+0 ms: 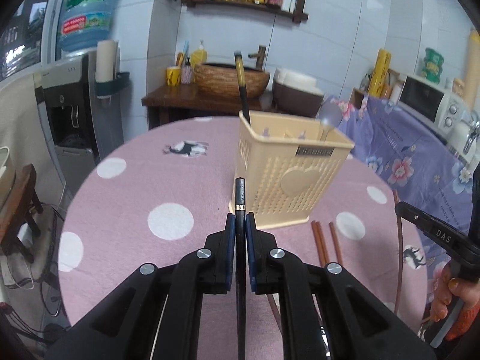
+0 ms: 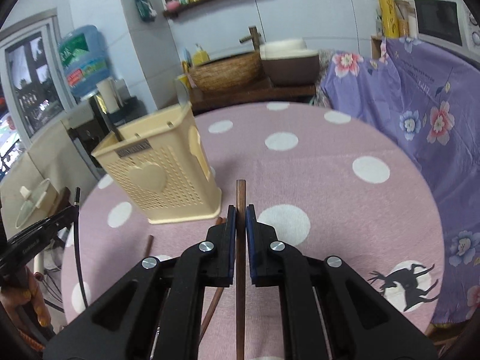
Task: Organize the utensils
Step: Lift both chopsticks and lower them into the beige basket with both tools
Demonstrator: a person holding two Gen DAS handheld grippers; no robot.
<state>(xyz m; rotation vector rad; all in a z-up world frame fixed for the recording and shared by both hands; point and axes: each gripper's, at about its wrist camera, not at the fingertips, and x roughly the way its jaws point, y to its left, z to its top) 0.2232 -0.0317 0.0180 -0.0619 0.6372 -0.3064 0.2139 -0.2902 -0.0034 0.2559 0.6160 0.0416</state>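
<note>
The left gripper (image 1: 240,220) pinches a black chopstick (image 1: 240,193); the right gripper (image 2: 240,213) pinches a brown chopstick (image 2: 241,193). Beyond, loose brown chopsticks (image 1: 325,241) lie beside the upright utensil holder (image 1: 285,168) on the table (image 1: 144,186).

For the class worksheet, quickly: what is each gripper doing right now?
Left gripper: closed on a black chopstick.
Right gripper: closed on a brown chopstick.

left tongs (image 1: 240,225): black arms, blue pads, silver screws | right tongs (image 2: 240,219): same, "DAS" lettering, yellow-painted nails
</note>
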